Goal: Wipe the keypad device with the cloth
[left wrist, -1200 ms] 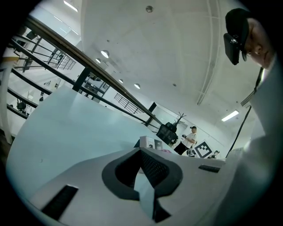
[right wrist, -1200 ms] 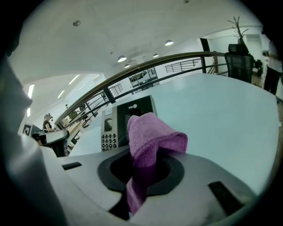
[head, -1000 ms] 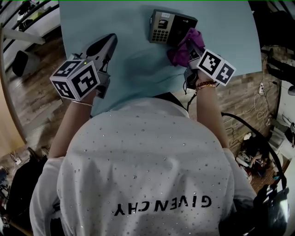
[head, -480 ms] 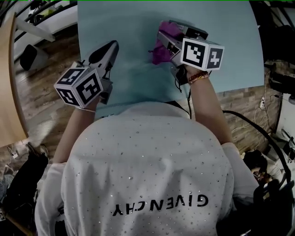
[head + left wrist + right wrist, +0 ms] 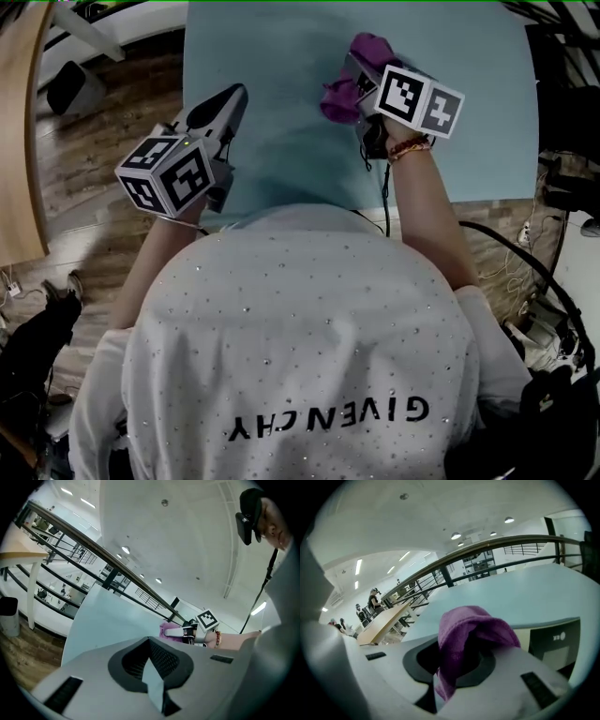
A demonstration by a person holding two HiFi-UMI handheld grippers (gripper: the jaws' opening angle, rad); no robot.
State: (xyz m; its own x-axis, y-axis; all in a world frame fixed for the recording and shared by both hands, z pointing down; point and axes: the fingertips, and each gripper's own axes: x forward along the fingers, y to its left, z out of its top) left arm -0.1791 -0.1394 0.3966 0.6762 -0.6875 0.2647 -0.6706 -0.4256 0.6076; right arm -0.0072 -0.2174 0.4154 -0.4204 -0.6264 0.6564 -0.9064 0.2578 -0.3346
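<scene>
The right tool [image 5: 457, 663] is clenched on the purple cloth [image 5: 478, 625], just beside the keypad device [image 5: 555, 644] near the far edge of the pale blue counter [image 5: 281, 141]. They are probably touching, so wiping seems to be in hand. The next move calls for dragging the cloth across the keys. The left tool [image 5: 223, 98] hangs closed and empty over the left edge, with wood floor [image 5: 84, 169] below and railings beyond

A light blue table [image 5: 281, 122] stands on a wood floor [image 5: 103, 169]. A wooden table [image 5: 19, 141] is at the left edge. Far behind runs a dark railing [image 5: 487, 545], with people [image 5: 375, 602] near it.
</scene>
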